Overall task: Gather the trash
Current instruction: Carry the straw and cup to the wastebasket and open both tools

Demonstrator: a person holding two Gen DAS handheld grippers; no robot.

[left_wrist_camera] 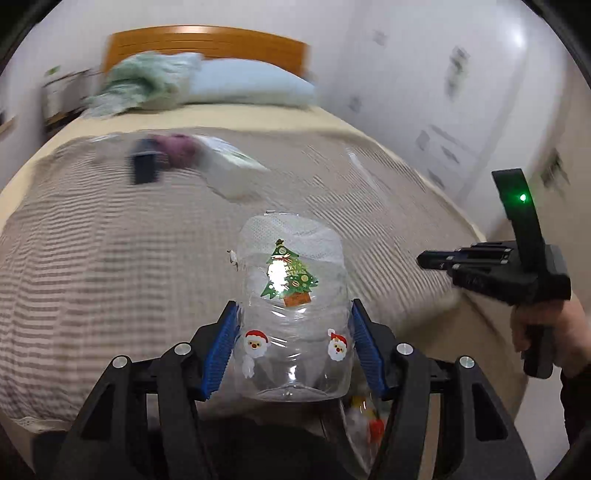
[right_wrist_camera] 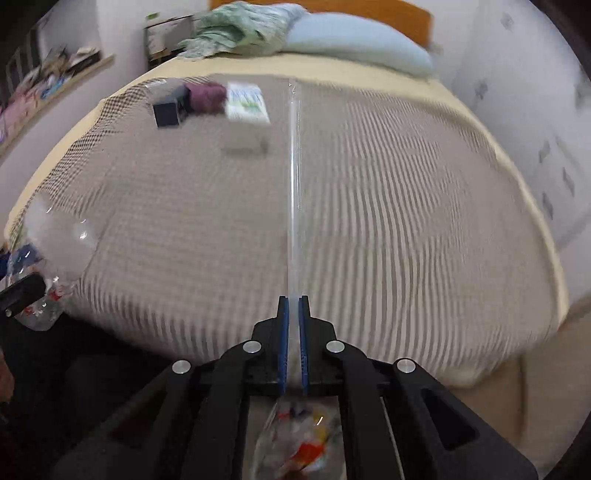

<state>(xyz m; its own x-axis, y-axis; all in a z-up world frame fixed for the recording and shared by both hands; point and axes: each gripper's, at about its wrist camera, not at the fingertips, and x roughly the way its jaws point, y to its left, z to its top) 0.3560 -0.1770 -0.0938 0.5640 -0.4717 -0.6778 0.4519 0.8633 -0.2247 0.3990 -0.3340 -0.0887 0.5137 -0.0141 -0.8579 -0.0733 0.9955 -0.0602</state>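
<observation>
My left gripper [left_wrist_camera: 294,305] is shut on a clear plastic cup [left_wrist_camera: 291,266] with Christmas tree and Santa stickers, one blue pad pressed on each side. The cup also shows blurred at the left edge of the right wrist view [right_wrist_camera: 51,251]. My right gripper [right_wrist_camera: 293,299] is shut on the thin edge of a clear plastic bag [right_wrist_camera: 299,443], which hangs below it with colourful scraps inside. A strip of the film runs up past the pads. In the left wrist view the right gripper [left_wrist_camera: 424,258], held by a hand, is off to the right, and the bag [left_wrist_camera: 364,417] is partly hidden under my fingers.
A bed with a striped beige blanket [right_wrist_camera: 369,203] fills both views. On its far left lie a black box [right_wrist_camera: 168,107], a purple bundle [right_wrist_camera: 207,96] and a white packet [right_wrist_camera: 245,101]. A pillow [right_wrist_camera: 354,40] and a green cloth [right_wrist_camera: 236,29] are at the headboard. A cluttered shelf [right_wrist_camera: 55,74] runs along the left wall.
</observation>
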